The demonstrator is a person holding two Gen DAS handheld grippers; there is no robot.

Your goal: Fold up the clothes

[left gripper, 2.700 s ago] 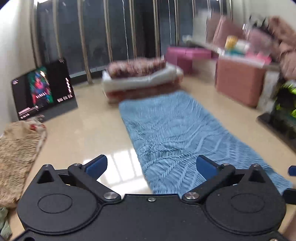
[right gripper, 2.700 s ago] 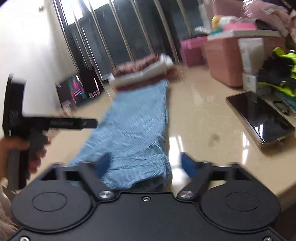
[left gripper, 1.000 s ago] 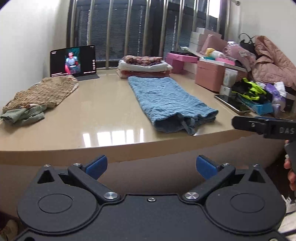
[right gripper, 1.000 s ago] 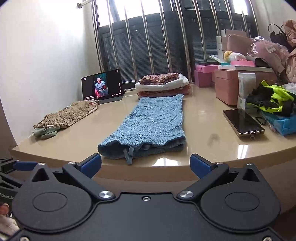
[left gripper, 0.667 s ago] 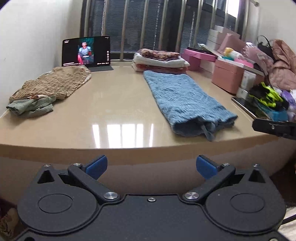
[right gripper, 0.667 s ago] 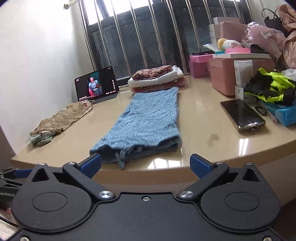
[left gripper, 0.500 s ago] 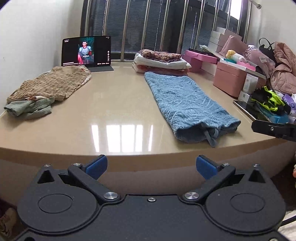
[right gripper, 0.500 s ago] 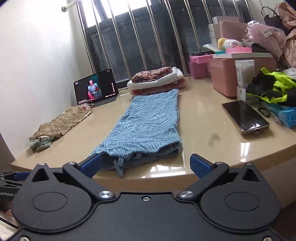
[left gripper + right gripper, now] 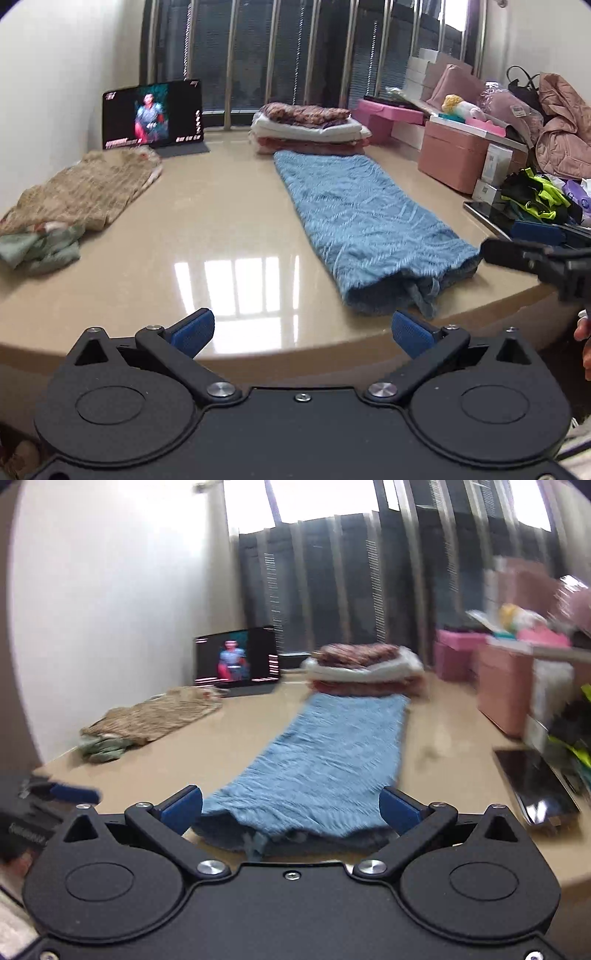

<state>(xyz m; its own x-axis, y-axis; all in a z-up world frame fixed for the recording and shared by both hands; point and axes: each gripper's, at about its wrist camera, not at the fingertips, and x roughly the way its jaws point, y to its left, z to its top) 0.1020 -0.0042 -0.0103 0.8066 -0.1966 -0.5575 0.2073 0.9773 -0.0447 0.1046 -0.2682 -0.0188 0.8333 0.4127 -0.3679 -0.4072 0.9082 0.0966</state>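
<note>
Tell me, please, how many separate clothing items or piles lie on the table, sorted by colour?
Blue: 1, the blue knit garment.
Tan: 1, the tan knit garment.
Green: 1, the green crumpled cloth.
Mixed: 1, the folded stack.
Total: 4.

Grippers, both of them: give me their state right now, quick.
Left gripper: open, holding nothing, short of the table edge.
Right gripper: open, holding nothing, jaws either side of the blue knit garment's near end.
</note>
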